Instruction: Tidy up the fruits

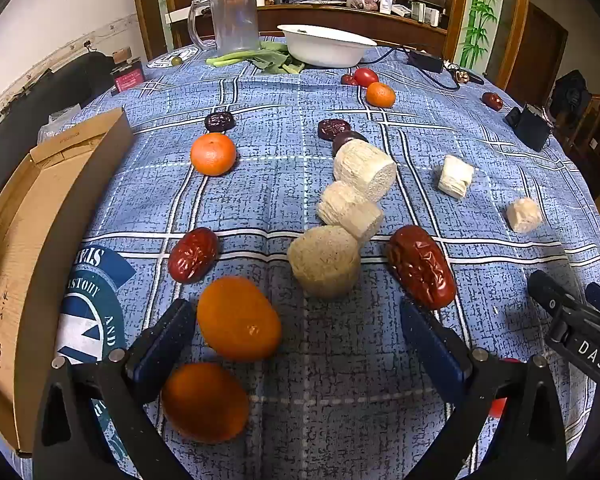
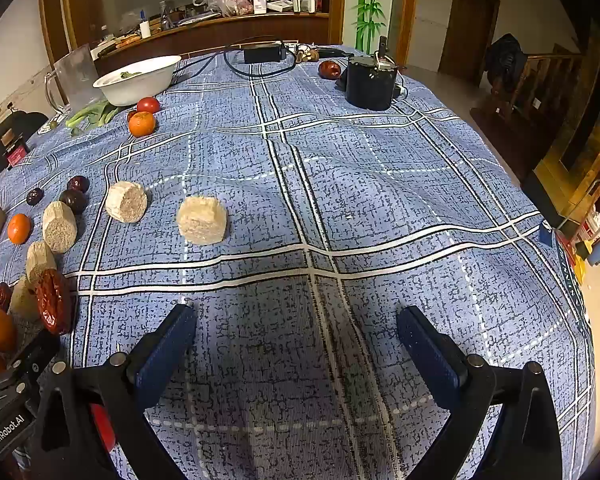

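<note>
Where the left wrist view begins, the left claw (image 1: 296,320) stands wide open with nothing between its blue pads, low over the blue plaid cloth (image 1: 340,380) that covers the surface. One orange (image 1: 206,402) lies partly behind the left finger, its near edge hidden by the black frame; a second orange (image 1: 238,318) sits just beside that finger's pad (image 1: 162,344). Something red (image 1: 500,404) shows behind the right finger's frame, too much covered to identify. At the left edge a cardboard box (image 1: 28,240) is cut off by the frame. Beyond the pads lie two red dates (image 1: 192,256) (image 1: 422,266) and a pale cylindrical piece (image 1: 324,262), with two more pale pieces (image 1: 350,212) (image 1: 366,170) leaning in a row behind it, the last overlapping a dark fruit (image 1: 346,138) so that its shape is unclear. Farther off: a third orange (image 1: 213,154), dark dates (image 1: 219,121) (image 1: 333,128), and two separate pale pieces (image 1: 455,176) (image 1: 524,214). Near the far edge stand a fourth orange (image 1: 381,95), a tomato (image 1: 365,76), a white bowl (image 1: 326,46), greens (image 1: 260,60) and a clear jug (image 1: 234,20).

The right claw (image 2: 296,330) is likewise wide open and holds nothing, over bare cloth well apart from the fruit.
</note>
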Tool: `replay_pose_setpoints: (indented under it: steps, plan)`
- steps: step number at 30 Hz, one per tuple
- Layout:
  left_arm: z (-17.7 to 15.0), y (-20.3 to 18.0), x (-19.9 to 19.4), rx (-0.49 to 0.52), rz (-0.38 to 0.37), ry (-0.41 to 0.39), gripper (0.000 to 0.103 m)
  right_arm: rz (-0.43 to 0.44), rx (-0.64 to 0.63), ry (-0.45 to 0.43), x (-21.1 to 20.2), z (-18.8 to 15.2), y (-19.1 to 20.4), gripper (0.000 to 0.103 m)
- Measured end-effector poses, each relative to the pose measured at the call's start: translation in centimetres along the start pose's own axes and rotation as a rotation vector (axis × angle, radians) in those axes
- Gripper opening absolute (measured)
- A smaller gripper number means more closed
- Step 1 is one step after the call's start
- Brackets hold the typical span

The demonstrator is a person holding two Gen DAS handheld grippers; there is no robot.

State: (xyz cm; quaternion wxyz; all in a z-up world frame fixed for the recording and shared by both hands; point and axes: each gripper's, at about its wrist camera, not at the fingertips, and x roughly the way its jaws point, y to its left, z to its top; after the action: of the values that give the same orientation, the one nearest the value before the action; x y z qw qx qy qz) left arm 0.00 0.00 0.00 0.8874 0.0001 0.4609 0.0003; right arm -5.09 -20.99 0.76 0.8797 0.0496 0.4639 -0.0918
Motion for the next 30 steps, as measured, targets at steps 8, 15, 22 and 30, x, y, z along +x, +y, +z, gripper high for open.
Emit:
replay_pose_setpoints:
  steps: [8,15,22,30]
  plan:
    - [0.00,0.00,0.00,-0.001,-0.001,-0.001,0.103,-0.001,-0.001,0.001,-0.03,0.13,0.12,0.102]
    - [0.00,0.01,0.00,-0.001,-0.001,-0.001,0.103,0.000,0.000,0.001,0.03,0.19,0.13,0.102]
    - [-0.01,-0.01,-0.01,-0.002,0.003,-0.001,0.103,0.000,0.000,0.001,0.05,0.27,0.18,0.102]
    - [-0.10,-0.03,0.25,0.029,-0.016,0.021,0.103,0.000,0.000,0.002,0.07,0.37,0.24,0.102]
